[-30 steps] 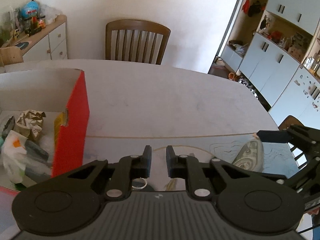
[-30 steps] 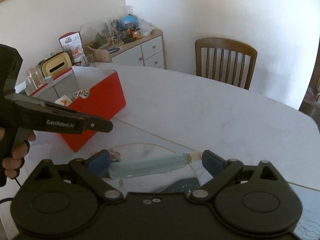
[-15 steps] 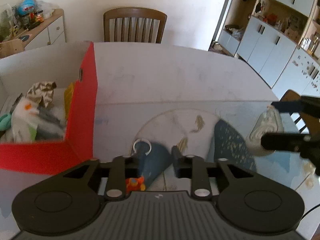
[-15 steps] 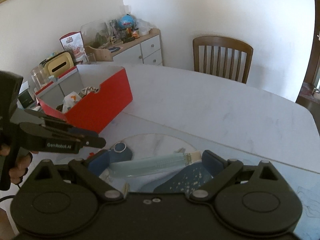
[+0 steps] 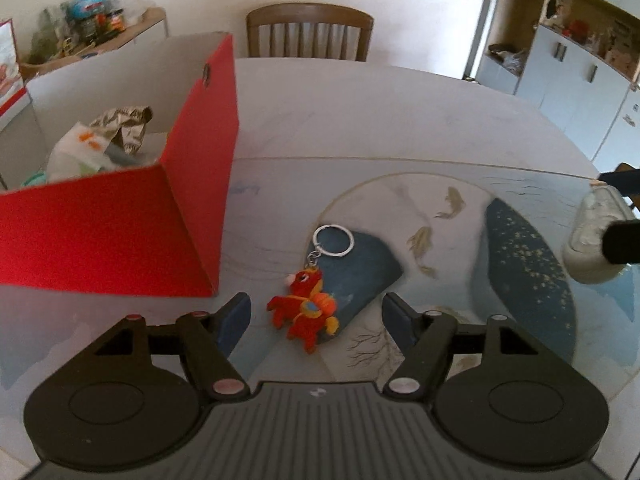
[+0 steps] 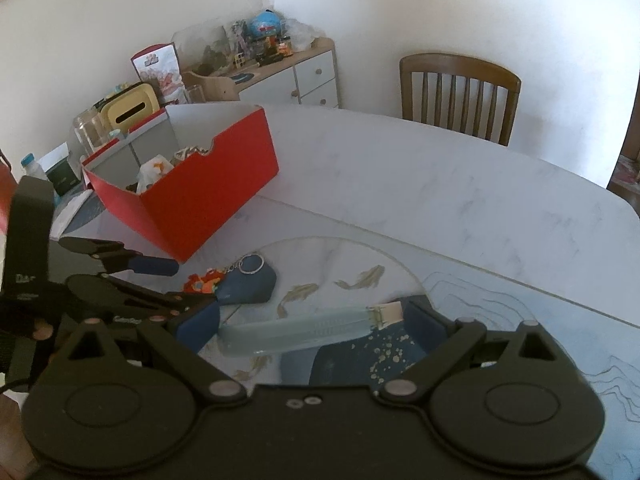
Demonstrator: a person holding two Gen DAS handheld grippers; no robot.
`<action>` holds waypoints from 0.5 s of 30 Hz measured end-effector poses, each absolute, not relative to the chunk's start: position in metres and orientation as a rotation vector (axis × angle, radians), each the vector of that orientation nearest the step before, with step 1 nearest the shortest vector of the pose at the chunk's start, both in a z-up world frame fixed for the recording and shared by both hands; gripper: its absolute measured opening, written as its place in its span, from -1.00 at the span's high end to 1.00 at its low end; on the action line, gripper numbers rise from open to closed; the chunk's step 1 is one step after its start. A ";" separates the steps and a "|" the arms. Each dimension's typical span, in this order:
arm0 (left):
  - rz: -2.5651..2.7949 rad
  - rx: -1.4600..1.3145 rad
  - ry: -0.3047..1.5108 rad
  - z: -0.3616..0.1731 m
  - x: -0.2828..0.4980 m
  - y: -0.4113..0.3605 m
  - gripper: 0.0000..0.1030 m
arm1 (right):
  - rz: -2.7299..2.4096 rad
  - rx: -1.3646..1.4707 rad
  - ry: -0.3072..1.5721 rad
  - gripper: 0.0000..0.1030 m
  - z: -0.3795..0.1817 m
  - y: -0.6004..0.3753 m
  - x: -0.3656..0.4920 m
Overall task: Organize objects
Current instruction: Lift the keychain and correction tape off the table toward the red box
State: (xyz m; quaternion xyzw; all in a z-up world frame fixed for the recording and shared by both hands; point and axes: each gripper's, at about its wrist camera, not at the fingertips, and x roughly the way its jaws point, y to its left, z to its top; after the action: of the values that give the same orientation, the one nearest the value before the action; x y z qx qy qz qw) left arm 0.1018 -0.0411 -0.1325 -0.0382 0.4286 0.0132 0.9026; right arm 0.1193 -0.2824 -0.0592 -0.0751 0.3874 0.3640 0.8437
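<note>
A red plush horse keychain (image 5: 306, 312) with a metal ring (image 5: 333, 241) lies on the printed mat, just right of the red box (image 5: 120, 236). My left gripper (image 5: 316, 316) hovers over it, its jaws opening, the toy between the fingers but untouched; the same gripper (image 6: 176, 280) shows in the right wrist view above the keychain (image 6: 208, 282). My right gripper (image 6: 312, 326) is shut on a pale blue tube (image 6: 304, 326), held lengthwise end to end; that tube (image 5: 592, 240) appears at the right edge of the left wrist view.
The red box (image 6: 200, 196) holds a foil wrapper (image 5: 124, 124) and plastic bags. A wooden chair (image 5: 308, 32) stands at the table's far side. A cluttered sideboard (image 6: 280, 68) lines the wall, and cupboards (image 5: 568, 60) fill the right.
My left gripper has dropped toward the mat and moved nearer the box corner, and its jaws have spread from nearly shut to wide. The keychain came into view between them. The right gripper keeps its tube.
</note>
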 end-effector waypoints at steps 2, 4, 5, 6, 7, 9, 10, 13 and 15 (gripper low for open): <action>0.038 -0.075 0.888 -0.136 0.104 -0.040 -0.40 | 0.775 -0.163 0.822 -0.90 -0.060 -0.282 0.119; 0.045 -0.077 0.892 -0.138 0.104 -0.039 -0.37 | 0.780 -0.167 0.823 -0.90 -0.061 -0.282 0.119; 0.046 -0.081 0.892 -0.139 0.104 -0.039 -0.37 | 0.781 -0.169 0.825 -0.90 -0.062 -0.282 0.119; 0.043 -0.086 0.893 -0.140 0.105 -0.040 -0.34 | 0.783 -0.170 0.825 -0.90 -0.062 -0.283 0.119; 0.042 -0.089 0.897 -0.141 0.105 -0.040 -0.26 | 0.785 -0.170 0.826 -0.90 -0.062 -0.283 0.119; 0.044 -0.088 0.904 -0.143 0.104 -0.041 -0.13 | 0.788 -0.171 0.828 -0.90 -0.062 -0.283 0.119; 0.047 -0.078 0.900 -0.143 0.104 -0.042 -0.10 | 0.788 -0.174 0.828 -0.90 -0.063 -0.283 0.120; 0.056 -0.064 0.898 -0.143 0.104 -0.043 0.09 | 0.788 -0.174 0.827 -0.90 -0.063 -0.283 0.119; 0.068 -0.052 0.896 -0.142 0.104 -0.043 0.23 | 0.786 -0.174 0.828 -0.90 -0.062 -0.283 0.119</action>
State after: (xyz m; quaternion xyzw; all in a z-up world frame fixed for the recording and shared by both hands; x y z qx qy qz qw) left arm 0.1044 -0.0426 -0.1423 -0.0251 0.4331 0.0330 0.9004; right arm 0.1189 -0.2831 -0.0625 -0.0822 0.3911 0.3717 0.8379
